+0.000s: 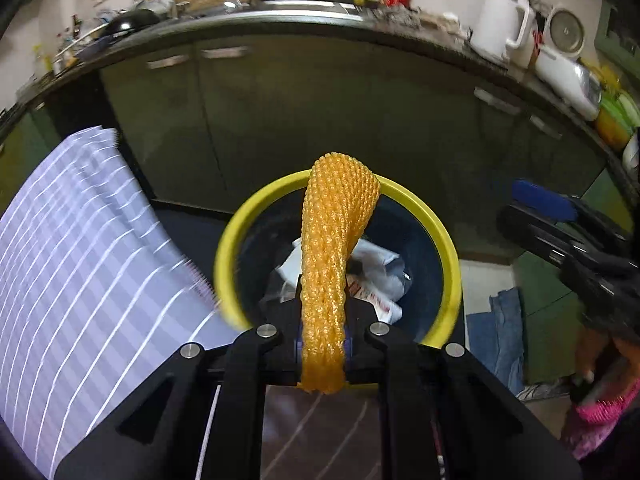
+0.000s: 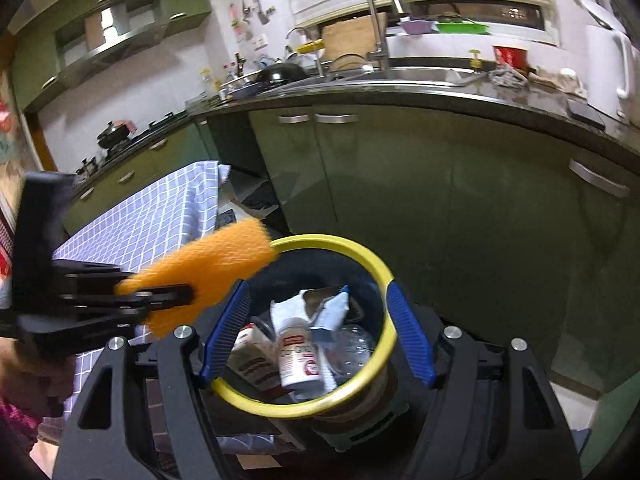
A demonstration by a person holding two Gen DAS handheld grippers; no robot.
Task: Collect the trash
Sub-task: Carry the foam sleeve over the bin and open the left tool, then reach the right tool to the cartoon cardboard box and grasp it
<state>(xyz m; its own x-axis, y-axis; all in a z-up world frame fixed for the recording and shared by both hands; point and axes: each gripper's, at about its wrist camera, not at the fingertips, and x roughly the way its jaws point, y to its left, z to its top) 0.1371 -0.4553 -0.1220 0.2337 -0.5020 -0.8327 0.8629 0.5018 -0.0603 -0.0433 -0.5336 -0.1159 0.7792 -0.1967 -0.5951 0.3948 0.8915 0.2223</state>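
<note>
My left gripper (image 1: 322,344) is shut on an orange foam net sleeve (image 1: 336,248) and holds it over the yellow-rimmed dark bin (image 1: 448,248). The right wrist view shows the same sleeve (image 2: 212,272) in the left gripper (image 2: 188,294), at the bin's left rim (image 2: 376,264). My right gripper (image 2: 316,332) is open and empty, its blue pads (image 2: 410,332) spread on either side of the bin opening. Inside the bin lie crumpled paper (image 2: 320,308), a small white bottle (image 2: 298,356) and a clear plastic bottle (image 2: 352,344).
A table with a purple checked cloth (image 1: 72,264) stands left of the bin, also in the right wrist view (image 2: 148,220). Green cabinet doors (image 2: 400,184) under a dark counter with a sink and tap (image 2: 380,12) stand behind. A white kettle (image 1: 500,24) sits on the counter.
</note>
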